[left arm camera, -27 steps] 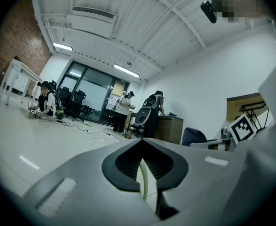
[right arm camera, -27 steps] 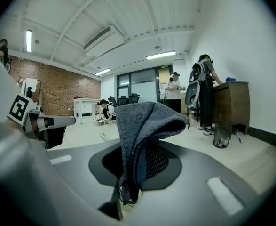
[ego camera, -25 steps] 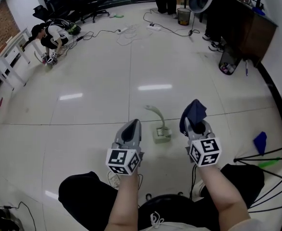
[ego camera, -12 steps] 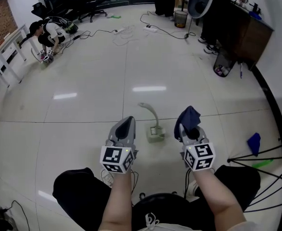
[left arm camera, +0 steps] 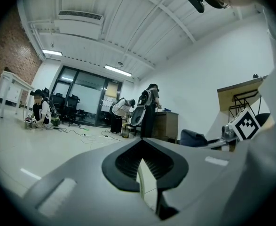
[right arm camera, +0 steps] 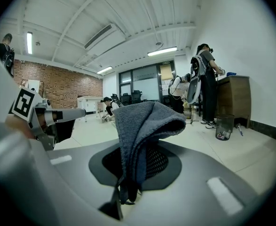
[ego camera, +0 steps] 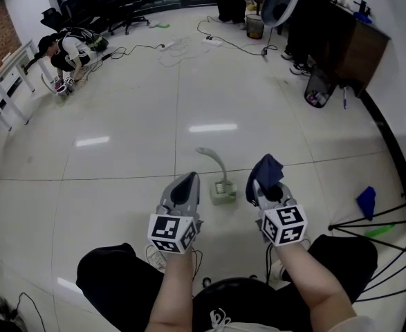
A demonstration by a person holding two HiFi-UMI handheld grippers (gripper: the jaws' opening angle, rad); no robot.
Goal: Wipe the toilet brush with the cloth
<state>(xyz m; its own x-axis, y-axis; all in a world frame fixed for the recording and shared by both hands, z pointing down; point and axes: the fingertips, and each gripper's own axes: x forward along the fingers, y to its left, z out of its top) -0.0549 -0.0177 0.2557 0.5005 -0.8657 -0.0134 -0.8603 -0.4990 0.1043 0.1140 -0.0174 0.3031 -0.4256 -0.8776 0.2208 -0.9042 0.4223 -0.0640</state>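
Note:
A pale toilet brush with a curved handle stands in its holder on the tiled floor, straight ahead of me. My left gripper hovers just left of the holder, shut with nothing in it. Just right of the holder, my right gripper is shut on a dark blue cloth. The cloth bunches up above the jaws of that gripper. Neither gripper touches the brush.
A second blue cloth lies on the floor at the right beside a black wire rack. A crouching person, loose cables, a bin, standing people and a dark cabinet are far off.
Both grippers keep much the same places either side of the brush. The head view has shifted a little. The cloth stays in the right gripper.

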